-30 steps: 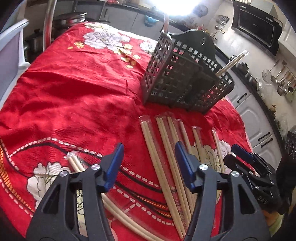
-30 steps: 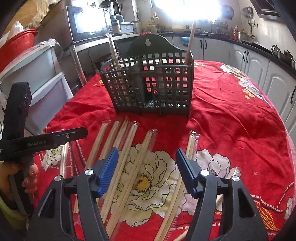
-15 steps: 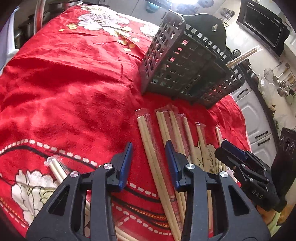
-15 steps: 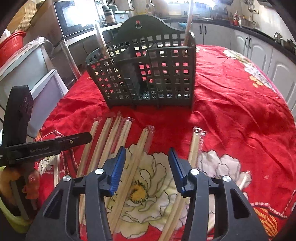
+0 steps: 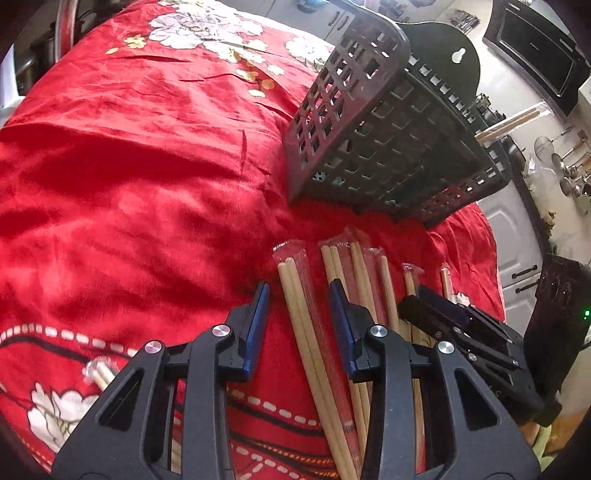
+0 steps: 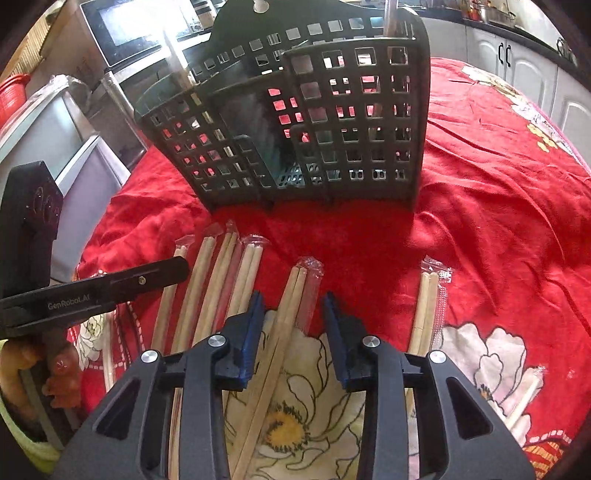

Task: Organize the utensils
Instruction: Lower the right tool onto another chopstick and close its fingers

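Several pairs of wooden chopsticks in clear sleeves lie side by side on the red flowered tablecloth. My left gripper (image 5: 300, 293) is open, low over the cloth, its jaws astride the leftmost pair (image 5: 301, 314). My right gripper (image 6: 293, 302) is open, its jaws astride a slanted pair (image 6: 291, 295). A dark grid utensil basket (image 5: 384, 144) stands beyond the chopsticks; it also shows in the right wrist view (image 6: 295, 122), with chopsticks standing in it. The right gripper appears in the left wrist view (image 5: 454, 325) and the left gripper's body in the right wrist view (image 6: 96, 291).
Another sleeved pair (image 6: 428, 306) lies to the right, one more at the far right (image 6: 524, 395). A loose pair (image 5: 98, 373) lies at the left. Kitchen cabinets (image 6: 532, 70) and a microwave (image 6: 144, 26) stand beyond the table.
Both grippers have moved forward and down toward the chopsticks and basket. Their jaws have narrowed from wide open and now straddle a pair each.
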The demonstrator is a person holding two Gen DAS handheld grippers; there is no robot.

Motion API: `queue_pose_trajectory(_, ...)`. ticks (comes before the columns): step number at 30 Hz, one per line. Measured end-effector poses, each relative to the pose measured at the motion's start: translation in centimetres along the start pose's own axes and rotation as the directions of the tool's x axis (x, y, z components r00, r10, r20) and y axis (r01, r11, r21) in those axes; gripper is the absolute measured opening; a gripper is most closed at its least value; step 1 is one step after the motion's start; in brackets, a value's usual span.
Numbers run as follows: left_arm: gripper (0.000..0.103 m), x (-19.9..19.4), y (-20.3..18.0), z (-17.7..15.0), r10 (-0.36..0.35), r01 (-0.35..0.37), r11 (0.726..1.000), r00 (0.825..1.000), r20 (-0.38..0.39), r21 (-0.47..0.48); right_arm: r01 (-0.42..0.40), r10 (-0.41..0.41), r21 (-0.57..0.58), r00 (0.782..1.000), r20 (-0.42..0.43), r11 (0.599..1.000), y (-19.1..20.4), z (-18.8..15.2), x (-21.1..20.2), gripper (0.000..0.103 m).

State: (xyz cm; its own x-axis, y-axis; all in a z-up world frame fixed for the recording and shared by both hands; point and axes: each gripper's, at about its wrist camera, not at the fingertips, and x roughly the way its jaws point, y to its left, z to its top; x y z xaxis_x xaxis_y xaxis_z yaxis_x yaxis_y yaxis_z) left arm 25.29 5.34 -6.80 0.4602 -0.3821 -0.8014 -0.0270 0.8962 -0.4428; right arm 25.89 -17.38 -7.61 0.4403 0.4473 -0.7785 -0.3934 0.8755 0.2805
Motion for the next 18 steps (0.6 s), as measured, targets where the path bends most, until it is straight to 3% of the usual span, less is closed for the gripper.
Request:
queue_pose_trajectory(9, 0.026, 0.9, -0.5, 1.4, 0.032, -0.032, 0.999, 0.999, -0.001, 0.030, 0.011, -0.011, 0.027, 1.000, -0.001, 1.000, -0.5, 1.2, 1.0, 0.021)
queue_pose_trajectory(13, 0.014, 1.2, -0.5, 1.7, 0.060, -0.061, 0.998, 0.998, 0.015, 0.031, 0.007, -0.007, 0.041, 1.000, 0.007, 0.999, -0.8, 1.3, 1.1, 0.012)
queue_pose_trajectory(18, 0.010, 1.1, 0.0, 1.7, 0.041, -0.042, 0.999, 0.999, 0.021, 0.024, -0.040, 0.036, 0.076, 0.998, 0.054, 0.996, -1.1, 0.9, -0.1, 0.008)
